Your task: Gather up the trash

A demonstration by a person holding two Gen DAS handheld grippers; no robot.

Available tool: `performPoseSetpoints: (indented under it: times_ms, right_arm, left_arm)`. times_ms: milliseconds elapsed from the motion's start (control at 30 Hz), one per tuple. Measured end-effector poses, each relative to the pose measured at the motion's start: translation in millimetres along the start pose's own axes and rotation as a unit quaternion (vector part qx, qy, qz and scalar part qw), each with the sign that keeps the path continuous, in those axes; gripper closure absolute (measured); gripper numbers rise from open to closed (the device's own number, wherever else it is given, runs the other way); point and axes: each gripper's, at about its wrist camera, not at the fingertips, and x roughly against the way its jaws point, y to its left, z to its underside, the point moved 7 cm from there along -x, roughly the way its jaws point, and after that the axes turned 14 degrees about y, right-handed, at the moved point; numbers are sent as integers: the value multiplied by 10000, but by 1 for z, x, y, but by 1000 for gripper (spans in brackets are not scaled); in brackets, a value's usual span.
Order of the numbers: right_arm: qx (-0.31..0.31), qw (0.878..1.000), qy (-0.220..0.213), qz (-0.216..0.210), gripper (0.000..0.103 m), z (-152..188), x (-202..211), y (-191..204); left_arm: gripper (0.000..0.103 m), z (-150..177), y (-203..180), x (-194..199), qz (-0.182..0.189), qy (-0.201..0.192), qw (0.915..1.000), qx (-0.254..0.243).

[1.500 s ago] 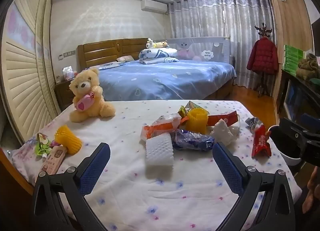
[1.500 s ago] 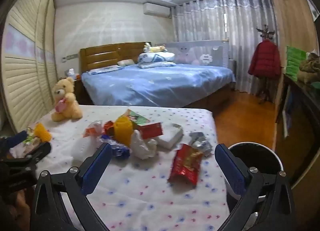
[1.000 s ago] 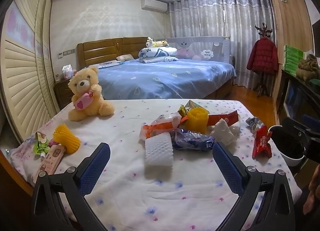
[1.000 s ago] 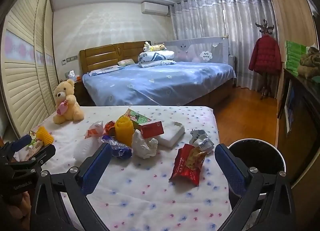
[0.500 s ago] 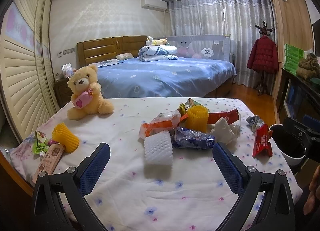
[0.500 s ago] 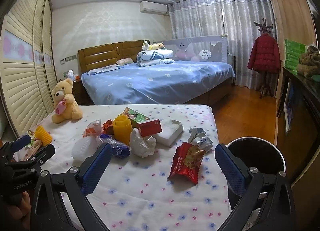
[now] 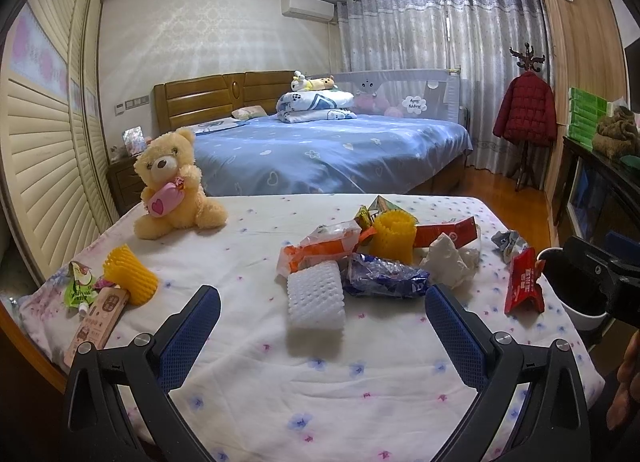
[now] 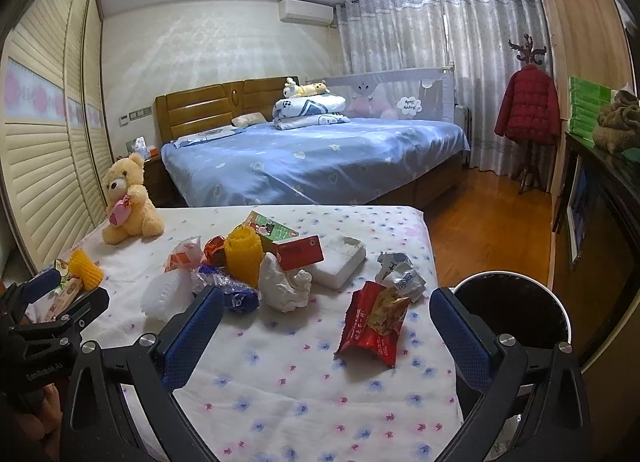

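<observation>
Trash lies on a flowered tablecloth (image 7: 320, 390): a white foam net (image 7: 316, 300), a blue wrapper (image 7: 384, 282), an orange-and-white bag (image 7: 320, 248), a yellow foam net (image 7: 392, 236), crumpled white paper (image 7: 450, 264) and a red snack bag (image 8: 372, 324). A round bin with a black liner (image 8: 516, 308) stands off the table's right edge. My left gripper (image 7: 320, 336) is open and empty, just short of the white foam net. My right gripper (image 8: 322, 332) is open and empty, with the red snack bag between its fingers' line.
A yellow teddy bear (image 7: 172, 185) sits at the table's far left. Another yellow net (image 7: 130, 282) and small packets (image 7: 96, 318) lie at the left edge. A white foam box (image 8: 340, 262) and a silver wrapper (image 8: 402, 276) lie near the red bag. A blue bed (image 7: 328, 155) stands behind.
Both grippers have shifted only slightly; the right view has risen a little over the table. Nothing was taken hold of and the trash has not moved.
</observation>
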Motion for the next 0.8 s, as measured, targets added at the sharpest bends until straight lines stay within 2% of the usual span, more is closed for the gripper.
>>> performPoseSetpoints:
  times_ms: [600, 800]
  right_arm:
    - [34, 10000, 5, -59, 0, 2, 0, 2]
    - [-21, 9999, 81, -95, 0, 5, -4, -2]
  left_arm:
    - [1, 1, -3, 2, 18, -7, 10000, 2]
    - [1, 3, 2, -4, 102, 127, 9998, 87]
